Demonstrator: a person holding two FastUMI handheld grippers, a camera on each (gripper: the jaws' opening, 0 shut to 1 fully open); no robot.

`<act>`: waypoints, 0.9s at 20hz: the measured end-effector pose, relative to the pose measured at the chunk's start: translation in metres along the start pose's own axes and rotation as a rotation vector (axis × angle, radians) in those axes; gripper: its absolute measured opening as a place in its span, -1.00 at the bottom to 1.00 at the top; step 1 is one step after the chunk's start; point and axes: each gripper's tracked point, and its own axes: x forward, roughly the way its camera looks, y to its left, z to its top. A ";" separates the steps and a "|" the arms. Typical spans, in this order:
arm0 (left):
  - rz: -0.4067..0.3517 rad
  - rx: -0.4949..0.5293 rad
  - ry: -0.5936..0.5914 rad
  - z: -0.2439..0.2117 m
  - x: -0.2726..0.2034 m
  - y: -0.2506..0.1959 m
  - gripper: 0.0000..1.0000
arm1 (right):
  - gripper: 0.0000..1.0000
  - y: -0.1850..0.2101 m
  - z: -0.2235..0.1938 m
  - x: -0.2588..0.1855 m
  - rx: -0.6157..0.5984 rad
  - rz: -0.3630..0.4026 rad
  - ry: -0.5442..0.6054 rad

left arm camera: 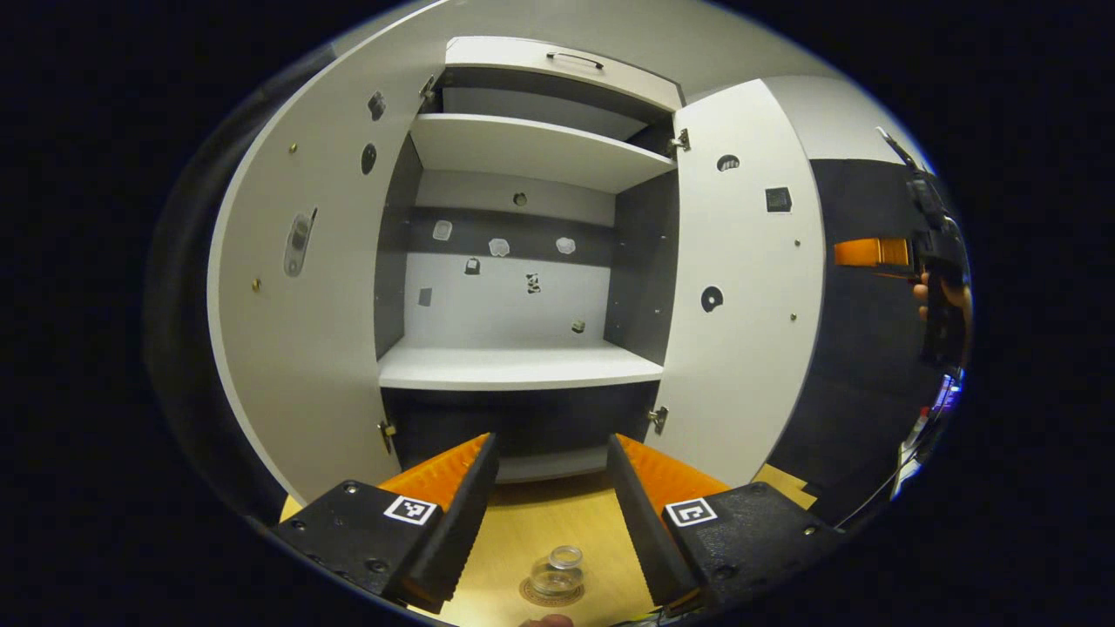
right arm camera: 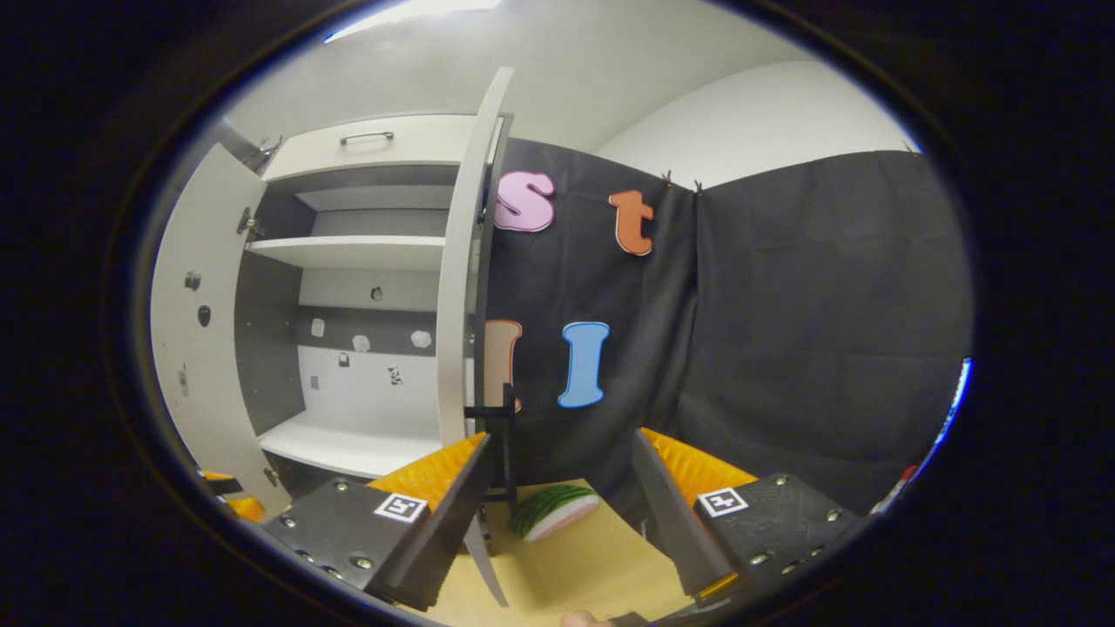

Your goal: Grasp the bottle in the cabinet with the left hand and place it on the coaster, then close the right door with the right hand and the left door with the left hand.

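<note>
A small clear bottle [left arm camera: 557, 572] stands upright on a round coaster [left arm camera: 550, 594] on the wooden table, low in the left gripper view. My left gripper [left arm camera: 553, 488] is open above and just behind it, nothing between its fingers. Ahead stands the white cabinet [left arm camera: 523, 366] with its left door [left arm camera: 296, 305] and right door [left arm camera: 745, 287] both swung wide open and its shelves bare. In the right gripper view my right gripper [right arm camera: 557, 496] is open and holds nothing; the right door [right arm camera: 462, 287] shows edge-on just left of it. The right gripper [left arm camera: 936, 252], held by a hand, shows at far right of the left gripper view.
A watermelon-slice toy [right arm camera: 553, 509] lies on the wooden table [right arm camera: 575, 566] between my right fingers, beside a thin black stand [right arm camera: 503, 435]. Black cloth wall hangs right of the cabinet. A drawer with a handle [left arm camera: 575, 59] tops the cabinet.
</note>
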 end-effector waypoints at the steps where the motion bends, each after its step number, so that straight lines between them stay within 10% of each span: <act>1: 0.020 -0.002 -0.011 0.012 0.000 0.004 0.60 | 0.95 0.001 -0.001 0.003 -0.002 0.004 0.003; 18: 0.040 -0.061 -0.092 0.067 0.007 0.005 0.77 | 0.86 0.089 -0.006 0.009 0.060 0.299 0.024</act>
